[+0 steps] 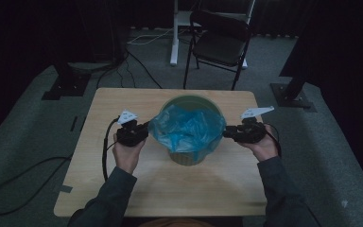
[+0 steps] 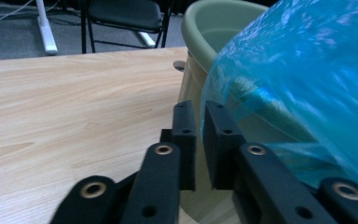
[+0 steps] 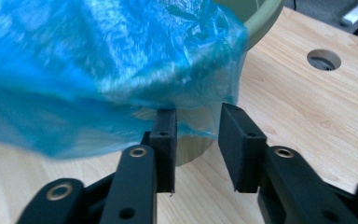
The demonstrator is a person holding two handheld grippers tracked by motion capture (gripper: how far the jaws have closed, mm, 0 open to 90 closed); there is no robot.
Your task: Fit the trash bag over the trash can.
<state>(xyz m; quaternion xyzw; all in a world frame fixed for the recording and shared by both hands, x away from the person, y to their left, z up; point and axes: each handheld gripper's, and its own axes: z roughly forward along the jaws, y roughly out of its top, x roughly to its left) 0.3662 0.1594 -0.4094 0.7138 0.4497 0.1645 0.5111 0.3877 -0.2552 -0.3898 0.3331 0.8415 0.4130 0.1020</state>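
Observation:
A pale green bin (image 1: pixel 187 159) stands in the middle of the wooden table (image 1: pixel 118 101), with a blue plastic bag (image 1: pixel 186 127) draped in and over its rim. My left gripper (image 1: pixel 146 128) is at the bin's left side. In the left gripper view its jaws (image 2: pixel 200 109) stand a narrow gap apart beside the bag (image 2: pixel 307 70) and the bin wall (image 2: pixel 200 28), with nothing between them. My right gripper (image 1: pixel 226 133) is at the bin's right side. Its jaws (image 3: pixel 198 114) are plainly apart just under the bag's hanging edge (image 3: pixel 98 60), the film brushing the left pad.
A round hole (image 3: pixel 324 59) is cut in the table beyond the bin. A black folding chair (image 1: pixel 220 40) and a white stand (image 1: pixel 174 33) are behind the table on the grey carpet. Cables (image 1: pixel 9 189) trail on the floor to the left.

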